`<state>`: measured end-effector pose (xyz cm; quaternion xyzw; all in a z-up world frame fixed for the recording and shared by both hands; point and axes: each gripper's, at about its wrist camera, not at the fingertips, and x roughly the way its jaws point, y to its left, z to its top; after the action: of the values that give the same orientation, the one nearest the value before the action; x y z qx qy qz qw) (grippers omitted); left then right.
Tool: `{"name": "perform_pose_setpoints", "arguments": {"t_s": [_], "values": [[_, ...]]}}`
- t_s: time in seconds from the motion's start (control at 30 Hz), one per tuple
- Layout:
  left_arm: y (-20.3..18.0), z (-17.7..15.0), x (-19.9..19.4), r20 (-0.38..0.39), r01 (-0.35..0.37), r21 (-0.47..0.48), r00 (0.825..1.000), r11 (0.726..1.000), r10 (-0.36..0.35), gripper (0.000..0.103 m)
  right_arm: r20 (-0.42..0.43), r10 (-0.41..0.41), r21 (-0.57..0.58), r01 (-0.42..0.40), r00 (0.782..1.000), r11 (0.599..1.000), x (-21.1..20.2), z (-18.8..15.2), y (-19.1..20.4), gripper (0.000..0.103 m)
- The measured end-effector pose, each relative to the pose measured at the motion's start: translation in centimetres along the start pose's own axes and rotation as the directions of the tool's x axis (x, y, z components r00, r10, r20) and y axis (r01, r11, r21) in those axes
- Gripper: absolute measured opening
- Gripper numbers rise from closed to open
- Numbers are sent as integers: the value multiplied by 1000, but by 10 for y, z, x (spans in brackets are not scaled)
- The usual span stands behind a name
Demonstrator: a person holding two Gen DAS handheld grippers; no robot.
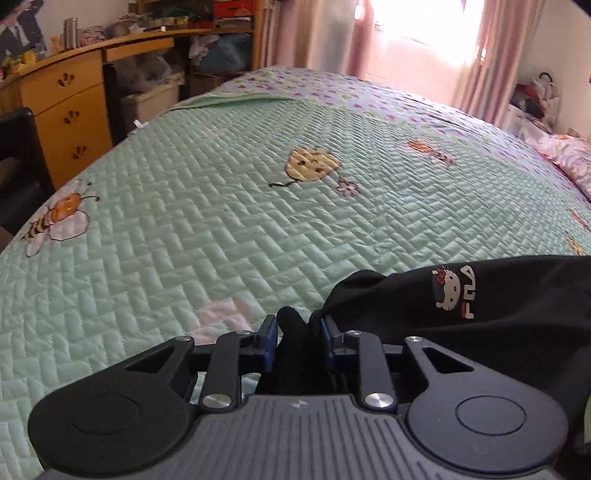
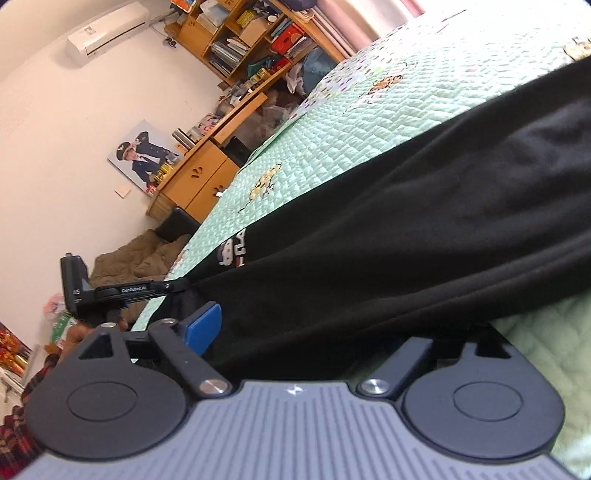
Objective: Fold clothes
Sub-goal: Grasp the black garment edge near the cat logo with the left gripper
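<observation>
Left tongs [image 1: 298, 334] pinch a bunched corner of the black garment [image 1: 480, 314], which lies on the bed [image 1: 221, 221], trailing right toward the right tongs [image 2: 314, 332]; those gape wide, cloth between, not clamped.

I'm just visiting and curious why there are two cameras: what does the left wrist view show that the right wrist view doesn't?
Only the left wrist view shows the bright window with pink curtains, a bee patch on the quilt, and the left gripper with a bunch of black fabric between its blue fingers.

Only the right wrist view shows the air conditioner, the wall portrait, and the right gripper spread wide around the cloth.

Both show the black garment with its cartoon logo, the green quilt and the wooden desk.
</observation>
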<state>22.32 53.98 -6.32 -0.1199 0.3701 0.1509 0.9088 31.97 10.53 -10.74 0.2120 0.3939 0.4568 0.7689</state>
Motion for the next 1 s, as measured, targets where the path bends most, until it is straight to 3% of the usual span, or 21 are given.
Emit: {"name": "perform_pose_setpoints", "arguments": {"t_s": [0.13, 0.2, 0.23, 0.27, 0.3, 0.33, 0.37, 0.47, 0.5, 0.57, 0.63, 0.67, 0.77, 0.87, 1.0], "values": [[10, -5, 5, -40, 30, -25, 999, 999, -31, 38, -25, -8, 12, 8, 1000, 1000, 2, 1, -3, 83], [21, -6, 7, -59, 54, -77, 997, 996, -58, 55, -32, -29, 19, 30, 999, 999, -2, 1, -5, 74], [28, -6, 7, -65, 59, -113, 996, 992, -67, 60, -31, -48, 32, 49, 998, 998, -4, 0, -7, 63], [33, -7, 7, -67, 63, -143, 995, 988, -74, 69, -29, -67, 46, 68, 997, 997, -7, -1, -9, 46], [38, -8, 5, -62, 67, -165, 995, 984, -78, 71, -30, -101, 54, 103, 994, 993, -10, -3, -9, 34], [41, -9, 3, -56, 66, -185, 995, 981, -78, 72, -33, -132, 57, 133, 991, 989, -13, -5, -11, 14], [41, -10, -1, -45, 55, -192, 997, 980, -65, 72, -36, -145, 66, 147, 989, 987, -16, -8, -12, 6], [28, -10, -19, 15, -31, -152, 999, 988, 34, 73, -29, -159, 64, 161, 987, 985, -24, -16, -12, 4], [21, -8, -26, 45, -92, -130, 994, 987, 98, 72, -27, -169, 49, 170, 985, 984, -26, -18, -10, 4], [9, -5, -41, 107, -226, -101, 966, 969, 236, 75, -22, -184, 30, 184, 983, 982, -29, -20, -7, 4], [3, -1, -56, 153, -237, -100, 956, 966, 251, 75, -20, -186, 33, 187, 982, 982, -31, -21, -7, 5], [-1, 1, -63, 166, -203, -93, 962, 975, 216, 78, -18, -186, 40, 187, 982, 982, -32, -22, -7, 8], [-26, 3, -63, 106, -88, 21, 991, 996, 86, 87, -4, -179, 84, 178, 984, 980, -42, -27, -10, 15], [-59, -6, -39, 21, -170, 193, 985, 966, 170, 88, 11, -205, 92, 204, 979, 975, -53, -31, -5, 16], [-84, -29, -1, -64, -242, 331, 959, 912, 277, 85, 97, -318, -37, 322, 943, 946, -74, -36, 31, 22]]}}
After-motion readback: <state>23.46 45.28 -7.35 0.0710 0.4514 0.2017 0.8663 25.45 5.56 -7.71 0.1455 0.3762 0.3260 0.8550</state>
